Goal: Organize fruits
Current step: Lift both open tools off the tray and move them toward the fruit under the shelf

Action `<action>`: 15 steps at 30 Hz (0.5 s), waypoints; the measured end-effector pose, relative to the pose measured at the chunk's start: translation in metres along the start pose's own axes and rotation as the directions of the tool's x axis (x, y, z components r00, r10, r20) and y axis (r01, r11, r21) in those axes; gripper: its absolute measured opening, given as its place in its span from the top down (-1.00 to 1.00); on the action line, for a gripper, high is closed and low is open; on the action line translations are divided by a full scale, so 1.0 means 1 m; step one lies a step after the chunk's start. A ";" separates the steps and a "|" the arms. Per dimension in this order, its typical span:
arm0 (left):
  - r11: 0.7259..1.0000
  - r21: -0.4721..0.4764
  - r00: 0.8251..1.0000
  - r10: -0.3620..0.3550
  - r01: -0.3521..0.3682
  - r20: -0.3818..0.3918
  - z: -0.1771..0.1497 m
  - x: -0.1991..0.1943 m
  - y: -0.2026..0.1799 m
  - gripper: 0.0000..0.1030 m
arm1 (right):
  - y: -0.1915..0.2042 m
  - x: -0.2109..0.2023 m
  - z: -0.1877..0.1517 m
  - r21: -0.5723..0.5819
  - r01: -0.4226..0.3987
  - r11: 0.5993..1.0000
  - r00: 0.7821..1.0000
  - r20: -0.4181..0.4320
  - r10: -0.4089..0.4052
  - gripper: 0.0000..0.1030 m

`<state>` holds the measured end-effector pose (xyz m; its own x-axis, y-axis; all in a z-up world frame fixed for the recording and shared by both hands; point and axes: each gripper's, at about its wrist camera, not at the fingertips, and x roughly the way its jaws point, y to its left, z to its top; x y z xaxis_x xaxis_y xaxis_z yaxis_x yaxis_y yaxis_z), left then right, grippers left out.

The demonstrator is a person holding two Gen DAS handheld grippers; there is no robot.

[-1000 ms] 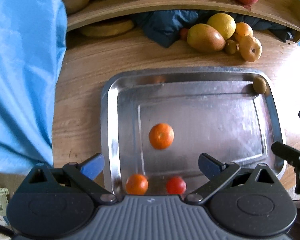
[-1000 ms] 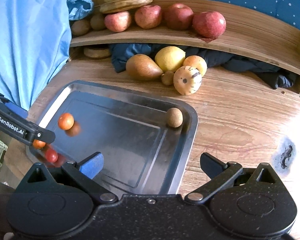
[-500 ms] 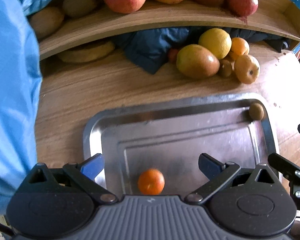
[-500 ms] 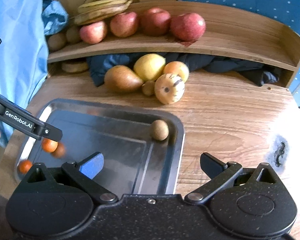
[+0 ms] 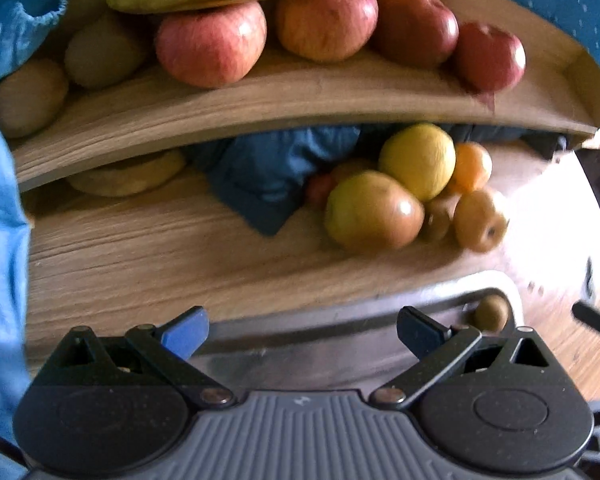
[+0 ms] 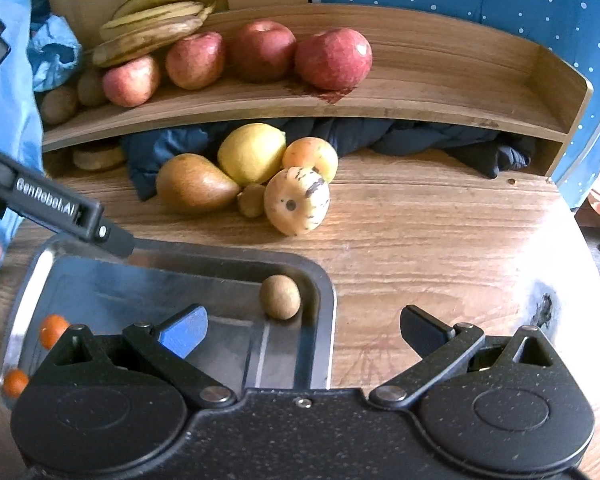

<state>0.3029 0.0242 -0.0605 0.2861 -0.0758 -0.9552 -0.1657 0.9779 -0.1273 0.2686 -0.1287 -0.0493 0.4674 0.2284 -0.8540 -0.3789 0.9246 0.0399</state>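
Both wrist views toward shared shelf (image 5: 260, 104)

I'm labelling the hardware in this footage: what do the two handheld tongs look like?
Both tongs, left and right, have black linkage arms with silver pivot pins; one finger pad is blue, the other black. The left body is ribbed grey, the right speckled black. White "GenRobot.AI" lettering marks the left one.

A wooden table (image 6: 440, 240) carries a metal tray (image 6: 324, 320), a clustered pear (image 6: 194, 184), lemon (image 6: 252, 152) and speckled fruit (image 6: 296, 200), and a shelf (image 6: 420, 96) of apples (image 6: 334, 58).
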 end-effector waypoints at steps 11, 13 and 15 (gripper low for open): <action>0.988 -0.131 0.996 -0.071 0.078 0.059 0.024 0.014 0.004 -0.98 | -0.001 0.020 0.023 -0.028 0.045 0.999 0.999 0.004 -0.045 -0.99; 0.981 -0.166 0.993 -0.089 0.100 0.072 0.027 0.016 0.007 -0.98 | -0.001 0.025 0.030 -0.031 0.040 0.999 0.999 0.005 -0.040 -0.99; 0.973 -0.199 0.992 -0.108 0.120 0.072 0.030 0.021 0.008 -0.98 | 0.000 0.029 0.037 -0.037 0.032 0.999 0.999 0.011 -0.032 -0.96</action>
<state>0.3364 0.0361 -0.0737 0.3698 -0.1663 -0.9141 -0.3149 0.9032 -0.2918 0.3117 -0.1110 -0.0545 0.4882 0.2024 -0.8489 -0.3926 0.9197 -0.0066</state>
